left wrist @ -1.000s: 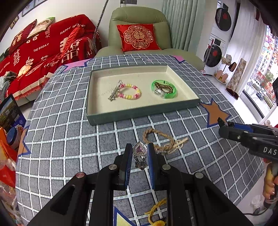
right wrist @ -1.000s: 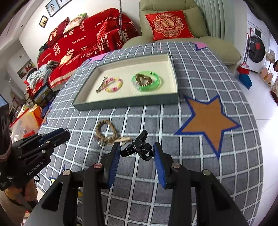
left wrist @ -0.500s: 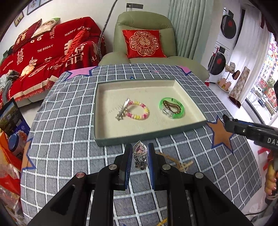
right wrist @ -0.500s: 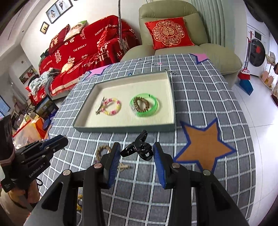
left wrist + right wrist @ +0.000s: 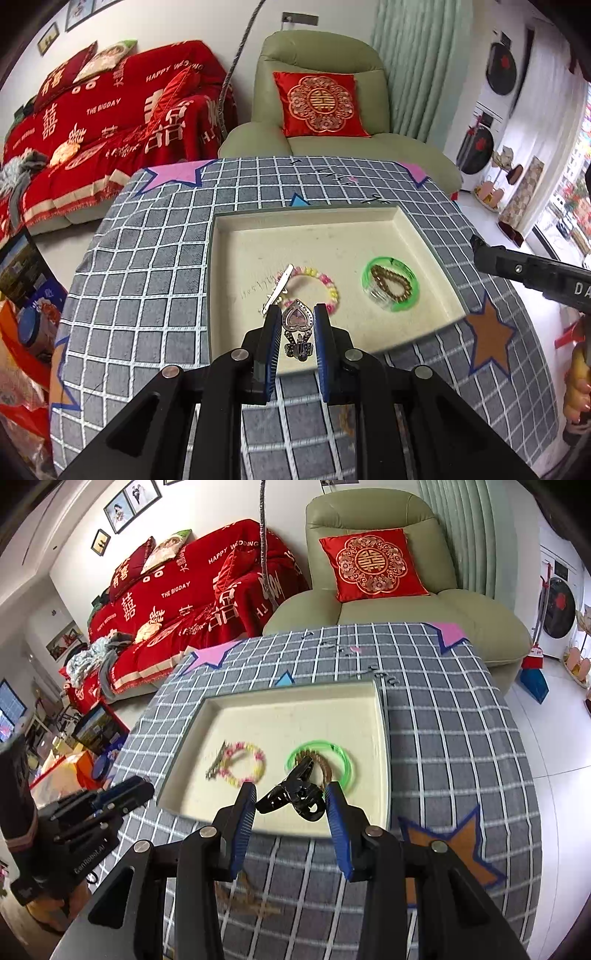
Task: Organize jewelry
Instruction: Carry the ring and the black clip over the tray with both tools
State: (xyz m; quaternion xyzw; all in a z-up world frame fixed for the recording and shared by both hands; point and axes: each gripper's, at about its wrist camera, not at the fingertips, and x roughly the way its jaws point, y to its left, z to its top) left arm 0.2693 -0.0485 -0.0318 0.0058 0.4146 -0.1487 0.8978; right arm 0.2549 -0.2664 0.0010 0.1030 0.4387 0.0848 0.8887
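My left gripper [image 5: 296, 320] is shut on a silver heart pendant [image 5: 297, 322] with a pink stone, held above the near edge of the cream-lined tray [image 5: 332, 229]. My right gripper [image 5: 290, 796] is shut on a black hair claw clip [image 5: 293, 795], held above the tray's [image 5: 288, 705] near edge. In the tray lie a pink-yellow bead bracelet [image 5: 325, 282] with a silver clip [image 5: 277, 290], and a green bangle [image 5: 391, 290] holding a brown bead bracelet. The same pieces show in the right wrist view: bead bracelet [image 5: 245, 762], green bangle [image 5: 341, 762].
A braided rope bracelet [image 5: 245, 897] lies on the grey checked tablecloth [image 5: 147, 258] below my right gripper. A green armchair [image 5: 325, 110] with a red cushion stands behind the table, a red-covered sofa [image 5: 92, 122] at the left. The other gripper [image 5: 92, 812] shows at the left.
Both grippers have moved forward from above the rope bracelet to the tray's near edge, each still carrying its piece. The tray's contents have not moved.
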